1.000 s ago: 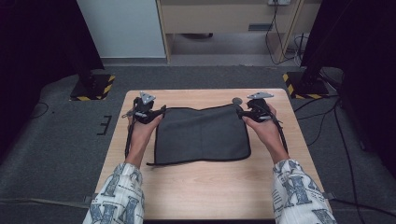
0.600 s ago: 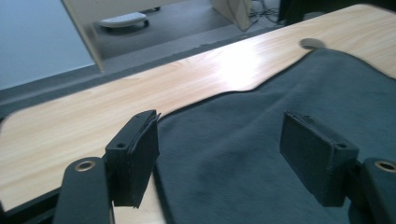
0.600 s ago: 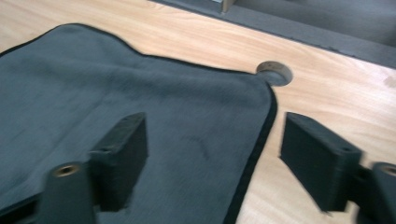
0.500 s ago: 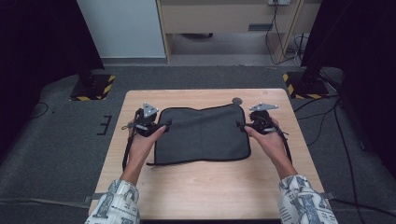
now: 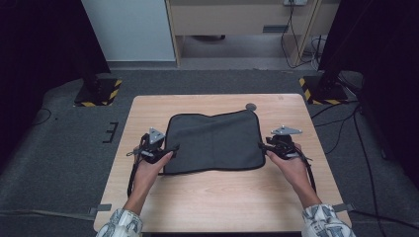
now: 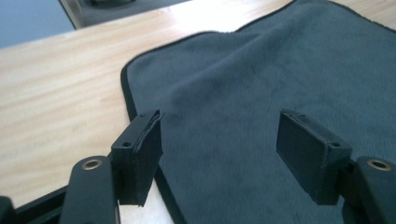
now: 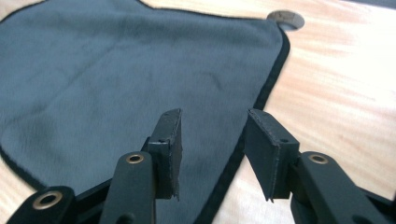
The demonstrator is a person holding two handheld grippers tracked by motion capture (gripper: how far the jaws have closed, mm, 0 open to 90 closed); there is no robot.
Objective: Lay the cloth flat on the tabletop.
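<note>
I hover both grippers, left (image 5: 165,150) and right (image 5: 264,146), jaws apart, right's just closing emptily, over the grey cloth's (image 5: 215,140) side hems; next, probably pinch them.

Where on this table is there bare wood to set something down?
The widest bare strip runs along the near edge of the table, between the forearms, below the grey cloth. A narrower strip lies beyond the cloth's far edge. The side margins are crowded by the left gripper and right gripper.
</note>
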